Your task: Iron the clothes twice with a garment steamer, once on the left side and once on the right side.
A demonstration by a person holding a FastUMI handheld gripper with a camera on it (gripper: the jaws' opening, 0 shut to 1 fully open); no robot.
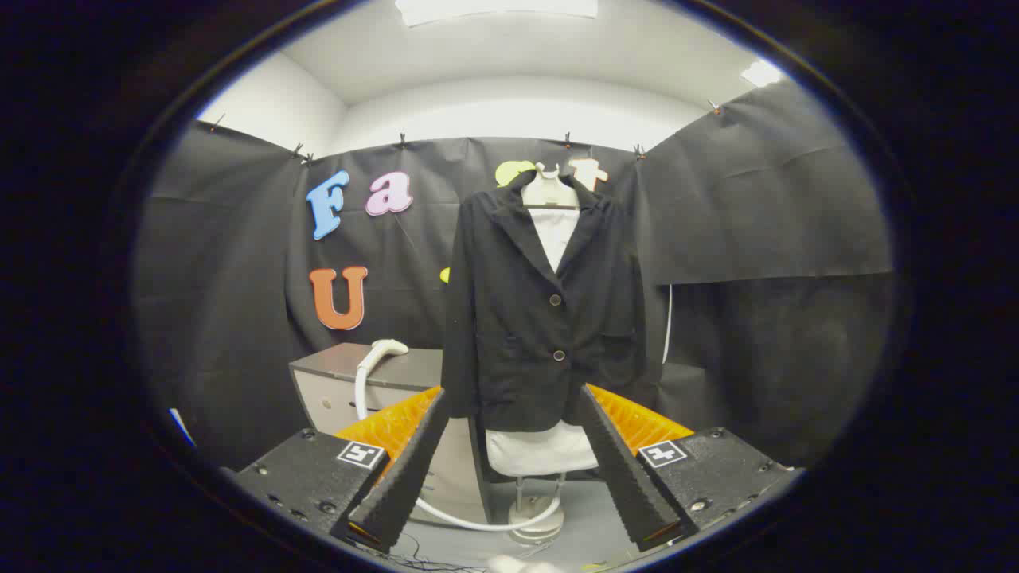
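Straight ahead, beyond the jaws, a black jacket [545, 310] hangs on a white hanger [549, 191] over a pale form on a stand [535, 509]. It is buttoned at the front, with two buttons showing one above the other, and a white lining or shirt shows at the open collar. The gripper [509, 446] has its jaws spread wide and released, holding nothing; the jacket's hem and the pale form's lower edge appear in the gap between the two fingers, well apart from them.

Off toward the left finger, a white garment steamer [384, 350] rests with its head on the top of a low grey surface [350, 374], a cabinet with pale drawer fronts. Its white hose [478, 521] curves down the cabinet's front and loops across the floor to the round base of the stand.

Black cloth walls close the booth on three sides, clipped up along their top edges, with white wall and a lit ceiling panel above. Each finger base carries a small square black-and-white marker [361, 454]; no readable writing can be made out.
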